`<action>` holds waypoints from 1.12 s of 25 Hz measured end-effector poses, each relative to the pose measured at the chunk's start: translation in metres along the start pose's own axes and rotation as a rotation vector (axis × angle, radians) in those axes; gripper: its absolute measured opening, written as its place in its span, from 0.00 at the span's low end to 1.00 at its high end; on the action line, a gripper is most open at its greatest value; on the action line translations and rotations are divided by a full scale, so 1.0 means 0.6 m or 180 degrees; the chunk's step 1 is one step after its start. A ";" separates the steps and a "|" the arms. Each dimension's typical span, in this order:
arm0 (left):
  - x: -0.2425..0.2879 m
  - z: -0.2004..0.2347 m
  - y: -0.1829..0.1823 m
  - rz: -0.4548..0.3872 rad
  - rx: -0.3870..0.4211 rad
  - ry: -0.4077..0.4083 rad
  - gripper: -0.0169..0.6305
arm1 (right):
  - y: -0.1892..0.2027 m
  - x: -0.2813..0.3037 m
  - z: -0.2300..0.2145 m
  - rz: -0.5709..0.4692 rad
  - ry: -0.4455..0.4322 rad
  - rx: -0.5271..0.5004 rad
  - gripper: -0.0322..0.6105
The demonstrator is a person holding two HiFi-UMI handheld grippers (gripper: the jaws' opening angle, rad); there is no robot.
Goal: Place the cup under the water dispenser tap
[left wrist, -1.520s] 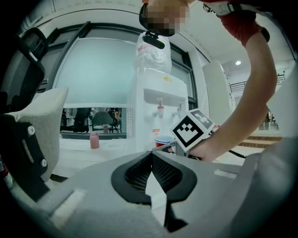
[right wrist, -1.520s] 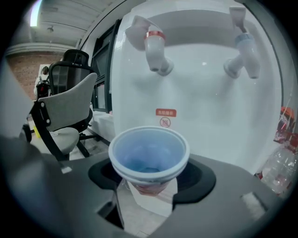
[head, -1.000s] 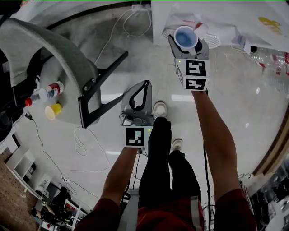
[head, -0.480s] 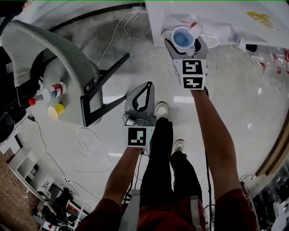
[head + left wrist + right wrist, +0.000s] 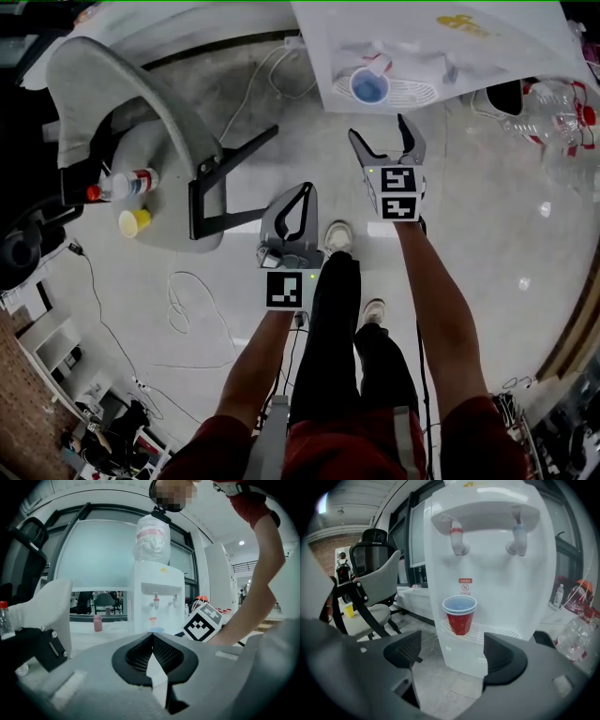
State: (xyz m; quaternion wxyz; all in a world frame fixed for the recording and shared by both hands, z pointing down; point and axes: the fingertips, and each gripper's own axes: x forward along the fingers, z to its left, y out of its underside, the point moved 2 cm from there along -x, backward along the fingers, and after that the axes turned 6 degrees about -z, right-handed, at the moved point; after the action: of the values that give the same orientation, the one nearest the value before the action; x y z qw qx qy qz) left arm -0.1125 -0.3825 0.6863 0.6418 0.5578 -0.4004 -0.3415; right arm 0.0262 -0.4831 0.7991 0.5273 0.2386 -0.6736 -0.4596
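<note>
Right tool (image 5: 380, 129), its jaws just opened wide with nothing between them, faces the dispenser (image 5: 487, 550). Cup (image 5: 460, 616) stands on its tray (image 5: 501, 631) under the red tap (image 5: 457, 538). Left tool (image 5: 300, 199) is closed and empty.

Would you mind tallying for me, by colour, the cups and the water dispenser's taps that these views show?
Red cup: 1
Yellow cup: 1
Red tap: 1
Blue tap: 1
Total: 4
</note>
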 end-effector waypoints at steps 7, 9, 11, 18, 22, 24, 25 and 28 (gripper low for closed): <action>-0.080 -0.035 -0.082 -0.0063 0.0016 -0.0155 0.03 | -0.001 -0.157 0.028 0.0038 -0.0018 0.0101 0.67; -0.110 -0.056 -0.105 -0.0058 0.0015 -0.0174 0.03 | -0.016 -0.217 0.038 0.0001 -0.0028 0.0142 0.67; -0.144 -0.075 -0.127 -0.0014 0.0041 -0.0201 0.03 | -0.030 -0.278 0.046 -0.0056 -0.0024 0.0157 0.67; -0.252 -0.157 -0.234 -0.0172 0.0143 -0.0258 0.03 | -0.093 -0.493 0.046 -0.0392 0.0027 0.0079 0.66; -0.305 -0.218 -0.299 -0.0339 0.0185 -0.0215 0.03 | -0.137 -0.624 0.037 -0.0724 0.0117 0.0059 0.64; -0.333 -0.249 -0.330 -0.0411 0.0207 -0.0186 0.03 | -0.156 -0.689 0.035 -0.0838 0.0154 0.0066 0.63; -0.353 -0.265 -0.346 -0.0434 0.0221 -0.0174 0.03 | -0.163 -0.725 0.036 -0.0884 0.0171 0.0069 0.63; -0.392 -0.295 -0.392 -0.0563 0.0316 -0.0188 0.03 | -0.203 -0.812 0.033 -0.1112 0.0241 0.0028 0.63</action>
State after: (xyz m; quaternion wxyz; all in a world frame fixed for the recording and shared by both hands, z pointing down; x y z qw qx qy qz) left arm -0.0573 -0.1299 0.4120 0.5686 0.6118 -0.3848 -0.3928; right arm 0.1486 -0.1396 0.4533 0.4633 0.3715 -0.6036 -0.5319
